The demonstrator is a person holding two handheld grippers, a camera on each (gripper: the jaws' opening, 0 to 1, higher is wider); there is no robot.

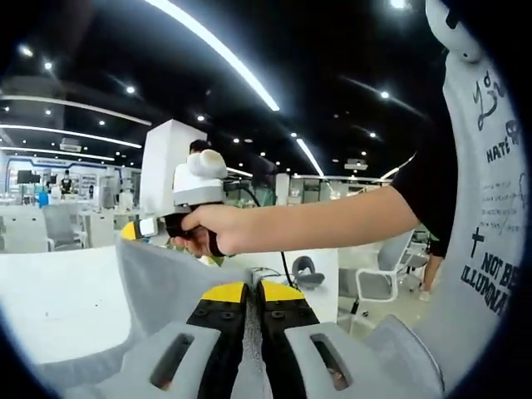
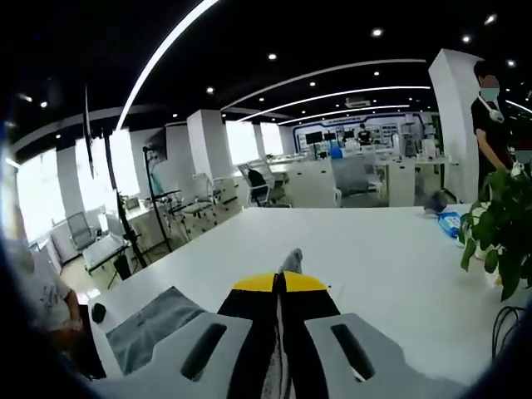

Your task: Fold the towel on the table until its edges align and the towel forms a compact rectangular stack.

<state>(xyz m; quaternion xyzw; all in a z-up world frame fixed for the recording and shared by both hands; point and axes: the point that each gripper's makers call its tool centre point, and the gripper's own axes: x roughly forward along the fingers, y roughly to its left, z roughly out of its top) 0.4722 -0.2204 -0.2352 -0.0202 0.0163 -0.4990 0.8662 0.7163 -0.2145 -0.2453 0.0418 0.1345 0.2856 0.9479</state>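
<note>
The grey towel point(image 1: 158, 287) hangs in the air, stretched between both grippers above the white table point(image 1: 58, 299). My left gripper point(image 1: 253, 288) is shut on one part of its edge, with cloth running down between the yellow-tipped jaws. A hand holds my right gripper point(image 1: 135, 230) further off to the left, at the towel's other upper corner. In the right gripper view, my right gripper point(image 2: 280, 279) is shut on the towel, and a small tuft of cloth point(image 2: 291, 259) pokes out past the tips. The rest of the towel point(image 2: 154, 328) sags to the lower left.
The white table point(image 2: 374, 249) stretches far ahead. A green plant point(image 2: 497, 237) and a blue item point(image 2: 450, 223) sit near its right side, with a dark cable point(image 2: 507, 320) by the plant. A person point(image 2: 492, 116) stands at the right. A stand point(image 2: 125, 224) and chairs are off the left.
</note>
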